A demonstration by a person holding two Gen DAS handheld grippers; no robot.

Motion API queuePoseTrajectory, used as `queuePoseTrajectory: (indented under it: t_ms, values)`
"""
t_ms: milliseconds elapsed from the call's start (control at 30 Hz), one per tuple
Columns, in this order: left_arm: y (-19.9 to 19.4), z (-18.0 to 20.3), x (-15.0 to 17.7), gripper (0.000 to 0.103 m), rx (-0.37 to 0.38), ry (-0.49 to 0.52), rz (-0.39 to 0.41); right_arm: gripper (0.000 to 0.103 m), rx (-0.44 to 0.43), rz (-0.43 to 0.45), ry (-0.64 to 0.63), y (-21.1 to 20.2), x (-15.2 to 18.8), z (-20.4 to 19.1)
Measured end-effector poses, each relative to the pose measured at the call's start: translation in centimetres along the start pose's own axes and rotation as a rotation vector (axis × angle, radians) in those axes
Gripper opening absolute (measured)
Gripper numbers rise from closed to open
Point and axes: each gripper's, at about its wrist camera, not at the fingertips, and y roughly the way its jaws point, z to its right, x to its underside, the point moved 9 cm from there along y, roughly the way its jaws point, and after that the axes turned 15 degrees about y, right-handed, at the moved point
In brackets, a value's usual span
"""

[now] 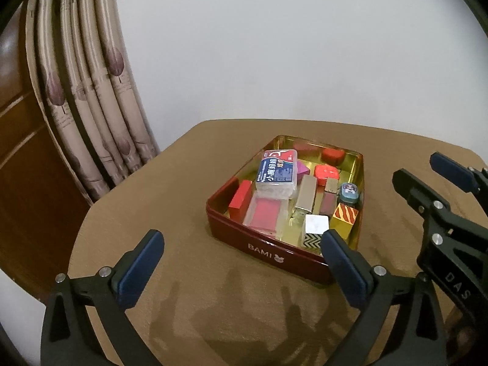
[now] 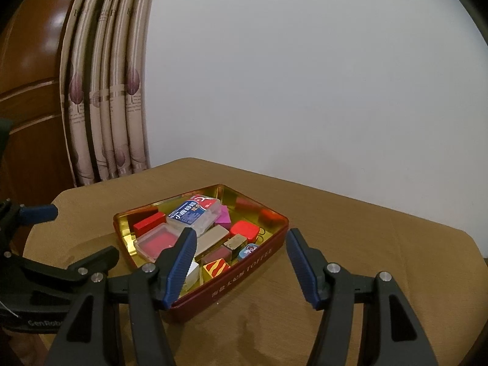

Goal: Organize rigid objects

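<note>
— Looking finished? My left gripper (image 1: 242,265) gapes wide, empty; the right gripper (image 2: 241,262) stands half-spread, empty.
— Everything's inside the tin (image 1: 265,248) on the table (image 1: 152,198).
— Then I'd guess only pulling back remains.

This looks like a room in a home. Pleated beige curtains with purple leaf prints (image 1: 91,97) hang beside glossy brown wooden panelling (image 2: 27,70), behind a tan cloth-covered worktop (image 1: 170,189).

I see a plain white wall (image 1: 274,45) filling most of the frame, patterned curtains (image 1: 91,97) upper left, a tan-covered bench (image 1: 152,213) below.
</note>
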Motion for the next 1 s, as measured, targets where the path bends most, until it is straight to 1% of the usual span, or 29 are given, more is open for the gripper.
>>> queuePoseTrajectory:
  t_ms: [100,167,300,467,567,667,867,1000]
  values:
    - [-0.1,0.2,0.0,0.101,-0.005,0.006,0.005,0.063,0.002,-0.001,0.0,0.0,0.1,0.0]
    - [0.0,0.2,0.1,0.101,0.022,-0.01,0.002,0.063,0.0,0.003,0.004,-0.1,0.0,0.0]
    - [0.0,0.0,0.1,0.1,0.033,-0.036,0.003,0.063,0.001,-0.003,-0.004,0.1,0.2,-0.2]
    - [-0.5,-0.4,-0.1,0.101,0.012,-0.044,0.019,0.063,-0.005,-0.008,-0.004,0.2,0.2,-0.5]
    - [-0.7,-0.5,-0.1,0.101,0.022,-0.058,0.017,0.063,-0.007,-0.009,-0.004,0.3,0.2,-0.4]
    - [-1.1,-0.7,-0.2,0.101,0.008,-0.065,0.027,0.063,-0.007,-0.014,0.002,0.2,0.2,-0.4]
    - [-1.4,-0.7,-0.1,0.101,0.009,-0.062,0.018,0.063,-0.009,-0.022,0.006,0.1,0.2,-0.3]
    - [-1.8,-0.8,-0.4,0.101,-0.009,-0.059,0.019,0.063,-0.011,-0.021,0.013,0.1,0.1,-0.3]
